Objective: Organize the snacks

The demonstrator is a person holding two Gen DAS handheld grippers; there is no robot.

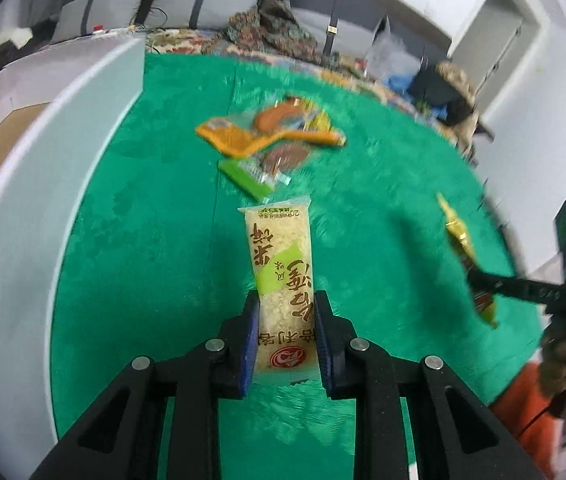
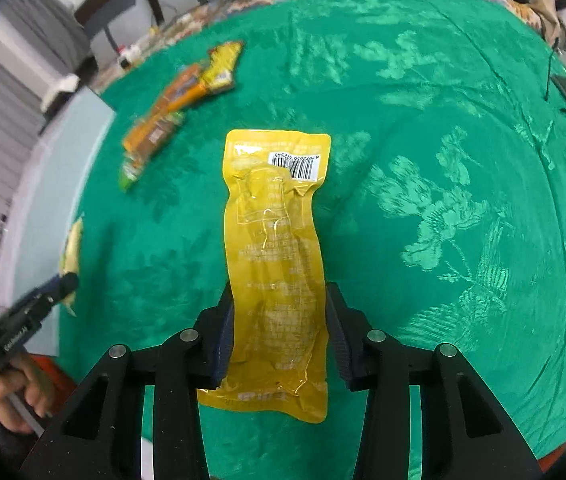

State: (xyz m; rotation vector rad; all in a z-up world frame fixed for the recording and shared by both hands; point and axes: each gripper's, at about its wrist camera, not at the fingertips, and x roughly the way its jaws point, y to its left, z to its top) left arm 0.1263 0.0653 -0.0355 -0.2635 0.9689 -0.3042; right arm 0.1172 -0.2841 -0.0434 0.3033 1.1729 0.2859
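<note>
Left gripper (image 1: pixel 287 334) clamped on a rice cracker bar (image 1: pixel 281 276), long axis running forward beyond the fingertips, above the green tablecloth (image 1: pixel 143 240), right gripper (image 2: pixel 279 334) clamped on a yellow pouch (image 2: pixel 277 248), likewise lengthwise, barcode end farthest out.

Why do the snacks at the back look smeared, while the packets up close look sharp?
Left wrist view: the rice cracker is crisp, the far pile blurred. Right wrist view: the yellow pouch is sharp with glare on its creases, the pile smeared. Both views bulge, fisheye-style.
</note>
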